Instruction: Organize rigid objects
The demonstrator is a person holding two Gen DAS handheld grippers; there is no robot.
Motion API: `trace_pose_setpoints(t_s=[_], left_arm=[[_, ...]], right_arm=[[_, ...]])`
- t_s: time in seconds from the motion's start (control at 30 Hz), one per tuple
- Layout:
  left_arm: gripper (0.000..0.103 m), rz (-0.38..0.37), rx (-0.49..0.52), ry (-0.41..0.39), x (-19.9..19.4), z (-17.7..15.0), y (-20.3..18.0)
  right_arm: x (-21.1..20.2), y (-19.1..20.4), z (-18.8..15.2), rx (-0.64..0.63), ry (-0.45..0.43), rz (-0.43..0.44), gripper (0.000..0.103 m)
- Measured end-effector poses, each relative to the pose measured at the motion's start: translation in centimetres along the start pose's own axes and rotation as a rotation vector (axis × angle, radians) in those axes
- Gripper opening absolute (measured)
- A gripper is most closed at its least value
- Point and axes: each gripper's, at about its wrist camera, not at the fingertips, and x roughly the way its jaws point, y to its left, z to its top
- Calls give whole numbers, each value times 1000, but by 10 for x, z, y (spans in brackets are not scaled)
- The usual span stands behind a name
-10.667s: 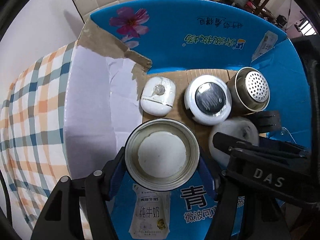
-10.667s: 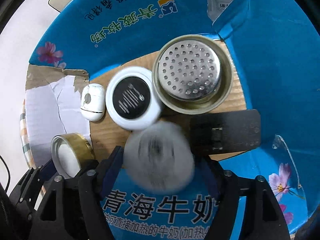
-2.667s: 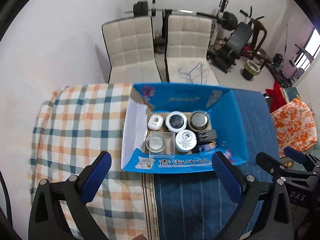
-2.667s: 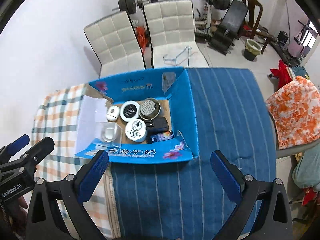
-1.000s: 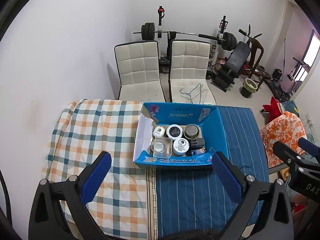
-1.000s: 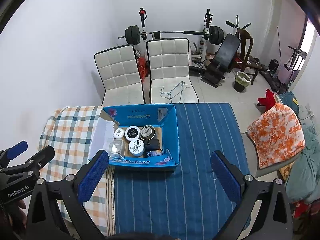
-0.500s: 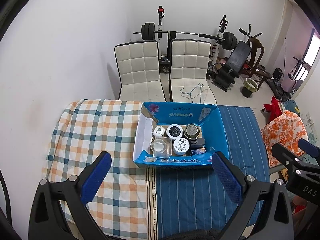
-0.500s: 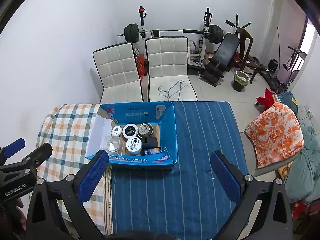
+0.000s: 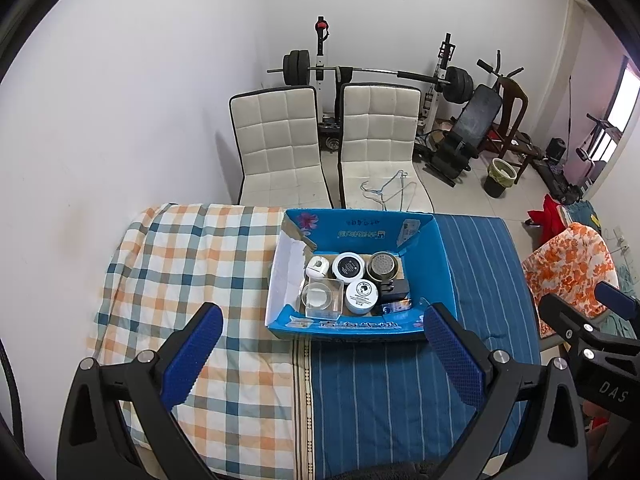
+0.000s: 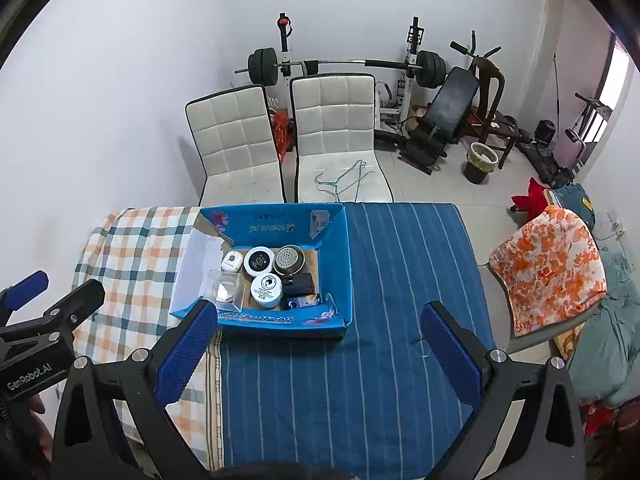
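Note:
A blue cardboard box lies on the table. Inside it are a small white case, a white jar with a black lid, a metal strainer cup, a white tub, a clear container with a round tin and black items. My left gripper is open and empty, held high above the table in front of the box. My right gripper is open and empty, also high, over the blue cloth.
The table has a checked cloth on the left and a blue striped cloth on the right. Two white chairs stand behind it. Gym gear is at the back. An orange-patterned chair is on the right.
Both grippers have lifted from inside the box, released the tin and the tub, and pulled far up and back. Over the last second the views barely shift.

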Motion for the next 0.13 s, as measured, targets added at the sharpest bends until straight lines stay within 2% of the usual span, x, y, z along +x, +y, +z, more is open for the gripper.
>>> trace_pose_setpoints(t_s=[0.13], left_arm=[[103, -5, -6, -14, -1, 1, -1]], right_arm=[[-4, 2, 1, -9, -9, -1, 103]])
